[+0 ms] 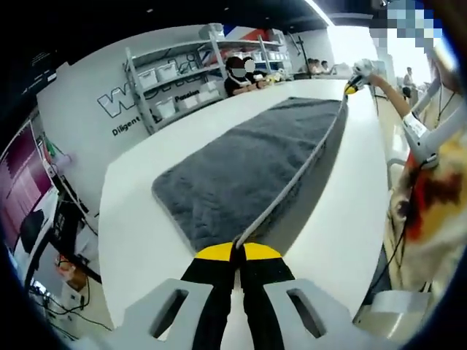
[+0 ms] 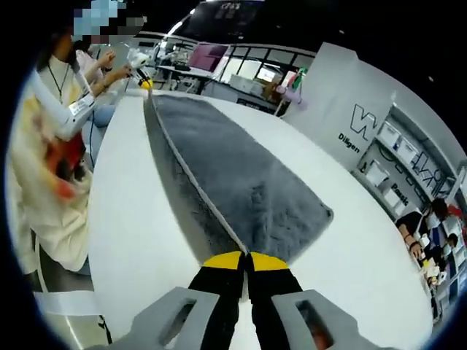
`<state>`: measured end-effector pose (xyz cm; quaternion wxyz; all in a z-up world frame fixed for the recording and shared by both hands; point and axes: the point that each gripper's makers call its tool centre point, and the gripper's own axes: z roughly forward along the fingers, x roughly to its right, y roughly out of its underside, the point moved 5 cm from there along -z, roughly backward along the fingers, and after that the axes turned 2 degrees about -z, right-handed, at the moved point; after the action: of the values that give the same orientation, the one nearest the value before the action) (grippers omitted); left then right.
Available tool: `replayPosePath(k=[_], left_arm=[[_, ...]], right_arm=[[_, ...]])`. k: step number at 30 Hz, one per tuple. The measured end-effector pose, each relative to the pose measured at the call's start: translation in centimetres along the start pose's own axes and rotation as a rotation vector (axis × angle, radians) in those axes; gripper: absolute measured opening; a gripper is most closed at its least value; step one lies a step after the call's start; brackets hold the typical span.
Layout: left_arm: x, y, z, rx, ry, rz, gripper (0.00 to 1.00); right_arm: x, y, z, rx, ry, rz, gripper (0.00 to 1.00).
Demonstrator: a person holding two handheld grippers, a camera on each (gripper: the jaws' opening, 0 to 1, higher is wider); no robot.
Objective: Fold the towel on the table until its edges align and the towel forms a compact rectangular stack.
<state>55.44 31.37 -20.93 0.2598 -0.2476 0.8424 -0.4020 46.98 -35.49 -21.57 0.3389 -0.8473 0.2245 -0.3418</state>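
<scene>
One grey towel point(image 1: 241, 171) lies long across the white table point(image 1: 139, 240), running from the lower centre of the left gripper view up to the upper right; in the right gripper view the same towel point(image 2: 241, 182) stretches from the lower centre to the upper left. Its near long edge is lifted off the table and drawn taut between the two tools, while the rest of the cloth lies flat. The left gripper point(image 1: 238, 251) has its yellow-tipped jaws closed tight on one end of that raised edge, at the bottom centre of its own view. The right gripper point(image 2: 244, 260) is likewise clamped on the opposite end, and it appears as a small yellow tip point(image 1: 352, 88) far off in the upper right of the left gripper view. The left gripper shows the same way point(image 2: 146, 83) in the upper left of the right gripper view.

The step in hand looks like the first lengthwise fold, with the edge picked up but not yet laid over. The next move probably calls for carrying both ends across together, level and equally taut, so the held edge lands on the far edge. Shelving point(image 1: 182, 80) and seated people point(image 1: 241, 76) sit beyond the table.
</scene>
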Motion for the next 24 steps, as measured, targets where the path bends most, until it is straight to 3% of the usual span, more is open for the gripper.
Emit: replayPosePath(k=[4, 7, 12, 18, 24], left_arm=[[-0.7, -0.7, 0.7, 0.007, -0.030, 0.023, 0.01], [-1.3, -1.2, 1.2, 0.010, -0.049, 0.030, 0.01], [-2.2, -2.0, 1.8, 0.034, -0.068, 0.023, 0.01], [-3.8, -3.3, 2.7, 0.075, -0.094, 0.012, 0.01], [-5.1, -4.3, 4.4, 0.051, -0.140, 0.063, 0.01]], right_arm=[[1.0, -0.7, 1.2, 0.005, 0.051, -0.023, 0.00], [3.9, 0.0, 0.6, 0.009, 0.092, -0.018, 0.00], [6.2, 0.2, 0.6, 0.014, 0.144, -0.008, 0.00], [8.3, 0.3, 1.6, -0.029, 0.218, -0.032, 0.00], [9.8, -0.2, 3.0, -0.067, 0.282, -0.061, 0.00]])
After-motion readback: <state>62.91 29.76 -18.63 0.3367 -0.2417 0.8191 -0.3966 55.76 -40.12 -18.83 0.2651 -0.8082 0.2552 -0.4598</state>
